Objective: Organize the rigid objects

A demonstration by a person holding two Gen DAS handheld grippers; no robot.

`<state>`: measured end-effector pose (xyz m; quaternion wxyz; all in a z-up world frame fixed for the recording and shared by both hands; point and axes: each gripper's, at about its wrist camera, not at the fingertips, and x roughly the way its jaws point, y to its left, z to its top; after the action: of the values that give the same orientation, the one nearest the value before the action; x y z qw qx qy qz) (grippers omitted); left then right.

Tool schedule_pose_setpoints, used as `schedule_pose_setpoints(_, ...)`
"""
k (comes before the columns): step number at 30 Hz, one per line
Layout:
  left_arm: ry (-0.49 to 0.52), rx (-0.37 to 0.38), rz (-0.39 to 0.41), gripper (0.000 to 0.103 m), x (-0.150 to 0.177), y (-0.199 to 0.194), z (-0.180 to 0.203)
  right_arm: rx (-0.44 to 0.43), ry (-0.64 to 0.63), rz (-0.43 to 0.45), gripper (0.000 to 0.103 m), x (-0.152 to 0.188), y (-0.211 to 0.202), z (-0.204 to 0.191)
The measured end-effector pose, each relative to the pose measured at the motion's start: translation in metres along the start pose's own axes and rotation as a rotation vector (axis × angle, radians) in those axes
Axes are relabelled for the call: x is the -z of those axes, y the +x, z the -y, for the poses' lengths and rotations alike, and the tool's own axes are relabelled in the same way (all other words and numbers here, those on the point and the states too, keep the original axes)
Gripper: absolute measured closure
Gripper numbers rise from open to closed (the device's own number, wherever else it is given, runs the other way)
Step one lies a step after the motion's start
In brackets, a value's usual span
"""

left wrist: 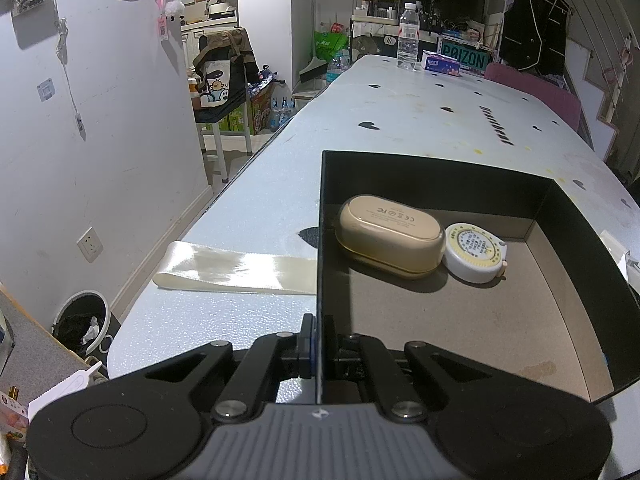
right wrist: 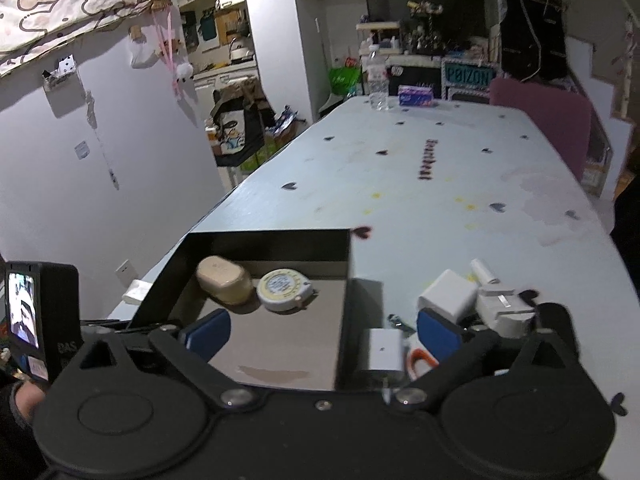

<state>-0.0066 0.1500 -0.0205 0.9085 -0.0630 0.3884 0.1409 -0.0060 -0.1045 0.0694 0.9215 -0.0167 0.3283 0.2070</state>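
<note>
A lived-in home; long table, kitchen nook behind, cluttered shelves.

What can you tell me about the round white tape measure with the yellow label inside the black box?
The round white tape measure is a flat plastic disc whose top carries a pale yellow circular label with tiny print, too small to read. A small tab sticks out at its side. It lies flat on the grey floor of the open black box, near the far wall. It sits right beside the beige rounded plastic case, seemingly touching it. No gripper touches it.
</note>
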Motion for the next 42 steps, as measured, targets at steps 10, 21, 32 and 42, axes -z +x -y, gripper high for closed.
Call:
schedule_pose_setpoints(10, 0.0, 0.0, 0.0, 0.101, 0.0, 0.0, 0.0, 0.141, 0.033, -0.028, 0.0, 0.016, 0.0, 0.033)
schedule_pose_setpoints(21, 0.0, 0.0, 0.0, 0.101, 0.0, 0.0, 0.0, 0.233, 0.185, -0.072, 0.0, 0.05, 0.02, 0.074)
schedule_pose_setpoints(32, 0.0, 0.0, -0.001, 0.101, 0.0, 0.0, 0.0, 0.136, 0.249, -0.125, 0.0, 0.069, 0.043, 0.083)
schedule_pose_setpoints(42, 0.0, 0.0, -0.001, 0.101, -0.001, 0.0, 0.0, 0.026, 0.223, -0.086, 0.042, 0.057, 0.043, 0.086)
